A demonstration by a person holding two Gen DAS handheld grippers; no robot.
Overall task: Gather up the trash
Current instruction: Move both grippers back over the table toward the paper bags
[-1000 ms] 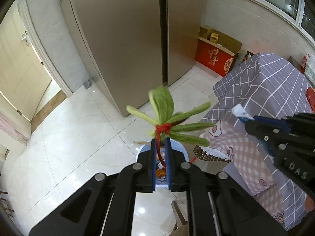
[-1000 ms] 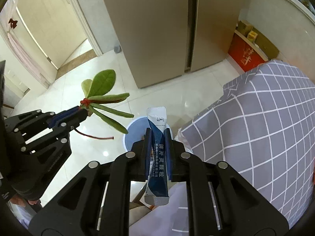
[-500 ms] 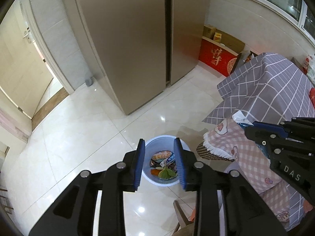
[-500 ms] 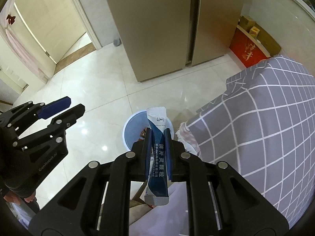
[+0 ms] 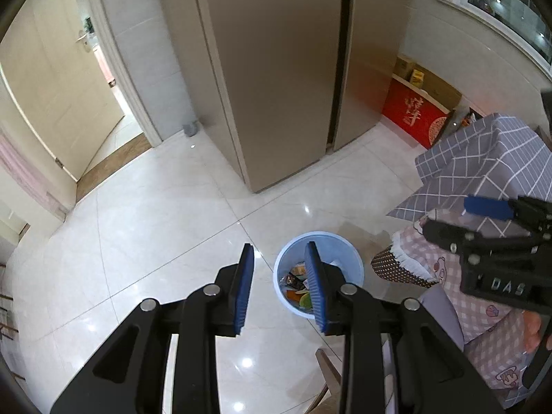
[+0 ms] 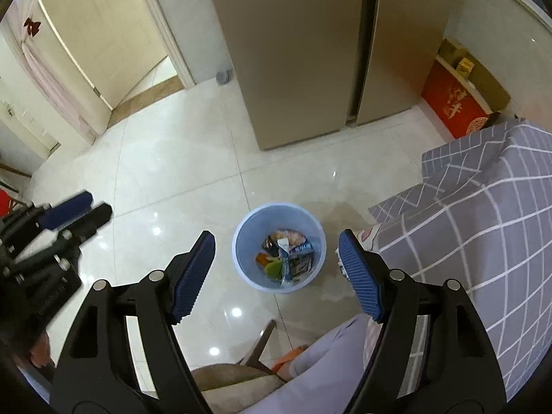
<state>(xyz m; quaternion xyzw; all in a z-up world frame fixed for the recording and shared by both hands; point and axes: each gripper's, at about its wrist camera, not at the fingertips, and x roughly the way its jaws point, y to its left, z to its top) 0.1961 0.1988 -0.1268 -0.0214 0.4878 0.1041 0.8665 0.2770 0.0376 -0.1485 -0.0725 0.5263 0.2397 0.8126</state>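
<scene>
Left tongs [image 5: 280,258] are hanging with jaws apart, holding nothing, above the floor [image 5: 155,227] just left of the bin [image 6: 241,258]. Right tongs [image 6: 277,241] are gaping wider, empty, straddling the bin. Trash [image 6: 288,253] is lying inside it; a blue sachet [image 6: 283,246] is standing roughly upright, long axis up. A checked cloth [image 6: 483,214] is draping the surface at right.

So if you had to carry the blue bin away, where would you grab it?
Probably the rim of the blue bin, coming straight down from above. It stands upright with its mouth open, so one finger could slip inside the thin wall and one outside. The left side looks best: the checked cloth crowds the right.
</scene>
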